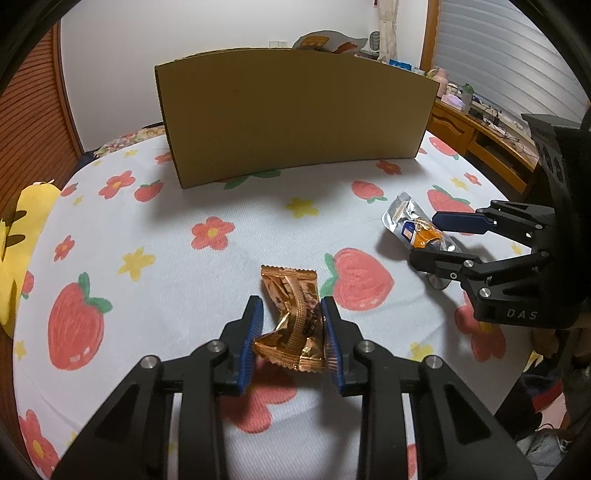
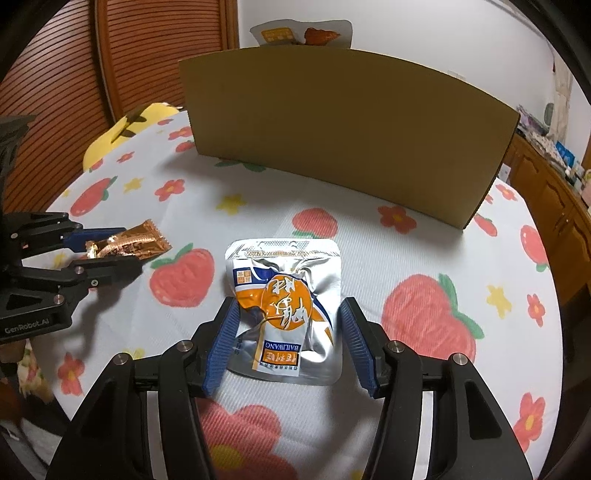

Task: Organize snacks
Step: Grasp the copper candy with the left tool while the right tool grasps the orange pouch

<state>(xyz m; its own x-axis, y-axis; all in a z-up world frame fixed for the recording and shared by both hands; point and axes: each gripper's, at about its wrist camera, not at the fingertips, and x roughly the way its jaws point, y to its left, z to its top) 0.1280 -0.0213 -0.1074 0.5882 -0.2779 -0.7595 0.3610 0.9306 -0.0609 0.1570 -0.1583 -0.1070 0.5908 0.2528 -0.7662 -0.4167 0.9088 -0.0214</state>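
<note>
A copper-gold foil snack packet (image 1: 291,317) lies on the fruit-print cloth (image 1: 166,236), and my left gripper (image 1: 291,314) is shut on it, both blue pads pressing its crumpled sides. It also shows in the right wrist view (image 2: 127,243). A silver and orange pouch (image 2: 284,306) lies flat between the fingers of my right gripper (image 2: 286,321), which straddles it open with small gaps at both sides. The pouch also shows in the left wrist view (image 1: 415,225). A brown cardboard box (image 1: 295,118) stands behind, a snack bag (image 2: 301,35) sticking out of its top.
A yellow plush (image 1: 26,243) lies at the table's left edge. A wooden slatted door (image 2: 110,74) stands at the left. A wooden desk (image 1: 491,144) with small items stands at the right, beyond the table edge.
</note>
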